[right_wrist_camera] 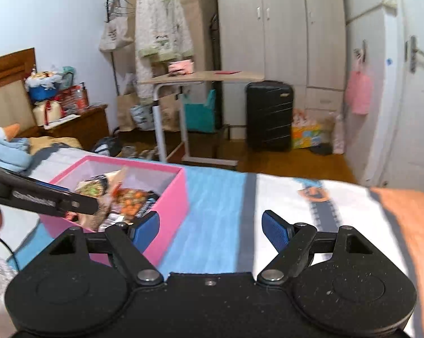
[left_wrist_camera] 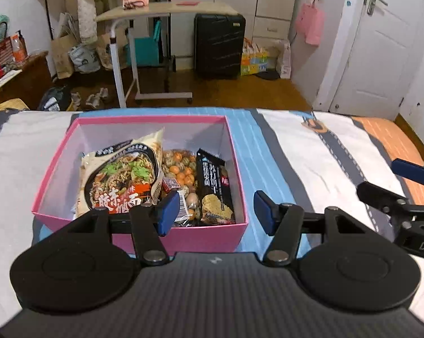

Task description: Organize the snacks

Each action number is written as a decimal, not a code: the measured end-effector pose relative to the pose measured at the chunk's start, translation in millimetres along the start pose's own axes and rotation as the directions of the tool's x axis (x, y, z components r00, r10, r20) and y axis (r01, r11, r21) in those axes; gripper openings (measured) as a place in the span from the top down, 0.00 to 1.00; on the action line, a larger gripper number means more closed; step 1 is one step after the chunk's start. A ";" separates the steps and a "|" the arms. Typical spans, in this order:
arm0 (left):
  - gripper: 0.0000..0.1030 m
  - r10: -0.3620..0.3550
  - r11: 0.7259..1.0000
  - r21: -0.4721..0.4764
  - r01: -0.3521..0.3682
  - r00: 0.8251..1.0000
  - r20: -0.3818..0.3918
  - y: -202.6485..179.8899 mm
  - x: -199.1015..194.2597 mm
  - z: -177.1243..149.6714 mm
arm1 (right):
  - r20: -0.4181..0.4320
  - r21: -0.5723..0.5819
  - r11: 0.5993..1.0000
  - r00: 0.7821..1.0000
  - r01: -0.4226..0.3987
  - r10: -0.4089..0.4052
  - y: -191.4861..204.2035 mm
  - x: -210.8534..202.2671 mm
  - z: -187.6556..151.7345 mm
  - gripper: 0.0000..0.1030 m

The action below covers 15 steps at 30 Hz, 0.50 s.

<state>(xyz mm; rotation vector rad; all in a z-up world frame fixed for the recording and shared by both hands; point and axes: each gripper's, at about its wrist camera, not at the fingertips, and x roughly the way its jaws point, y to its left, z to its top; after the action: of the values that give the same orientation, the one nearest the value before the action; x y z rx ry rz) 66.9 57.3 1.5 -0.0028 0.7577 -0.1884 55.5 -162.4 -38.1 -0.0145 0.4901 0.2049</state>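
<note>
Inside a pink box (left_wrist_camera: 183, 236) on a striped bed (left_wrist_camera: 296, 152), 3 snack items sit packed side by side: a large instant noodle packet (left_wrist_camera: 119, 174) leaning at the left, a clear bag of round, orange and speckled coated nuts (left_wrist_camera: 181, 169) in the middle, and a black snack bar packet (left_wrist_camera: 214, 186) upright at the right. A small red packet (left_wrist_camera: 170, 183) lies on the nuts. The left gripper (left_wrist_camera: 214, 211) hovers just above the box's near wall, jaws spread wide and holding nothing, its left blue pad over the noodle packet's corner and its right pad outside the box's right wall. The right gripper (right_wrist_camera: 210, 226) hangs over the blue stripe of the bedcover just right of the box, jaws likewise wide and empty. From the right wrist view the box (right_wrist_camera: 172, 197) shows its right wall, with the left gripper's finger crossing in front of it. Beyond the bed stand a rolling side table (left_wrist_camera: 161, 11), a black suitcase (left_wrist_camera: 219, 45) and a white door (left_wrist_camera: 381, 42).
</note>
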 end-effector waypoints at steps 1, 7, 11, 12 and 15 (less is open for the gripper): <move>0.44 0.002 1.000 0.003 -0.002 1.000 0.008 -1.9 -5.5 0.5 | 0.009 0.001 1.000 1.000 0.001 -0.001 -2.2 -6.0 2.2 0.19; 0.41 0.005 1.000 0.029 -0.007 0.998 0.060 -18.6 -43.0 -4.5 | 0.001 -0.004 0.998 0.998 0.067 -0.067 -2.7 -35.7 12.1 0.19; 0.40 -0.008 0.999 0.044 0.004 0.996 0.088 -28.6 -62.4 -14.4 | -0.010 0.027 0.997 0.998 0.067 -0.067 -1.9 -50.5 5.2 0.19; 0.39 -0.005 0.999 0.047 0.000 0.995 0.096 -31.5 -67.1 -17.4 | -0.011 0.032 0.997 0.998 0.063 -0.063 -1.2 -53.4 2.1 0.19; 0.39 0.014 0.998 0.051 -0.020 0.993 0.117 -37.6 -76.3 -25.6 | -0.006 0.023 0.998 0.998 0.055 -0.055 3.3 -60.4 -5.0 0.19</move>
<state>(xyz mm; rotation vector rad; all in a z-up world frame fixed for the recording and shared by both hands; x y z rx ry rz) -11.2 35.0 37.7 0.0422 0.6364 -0.1901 0.4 -171.1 -14.1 -0.0058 0.4972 0.1453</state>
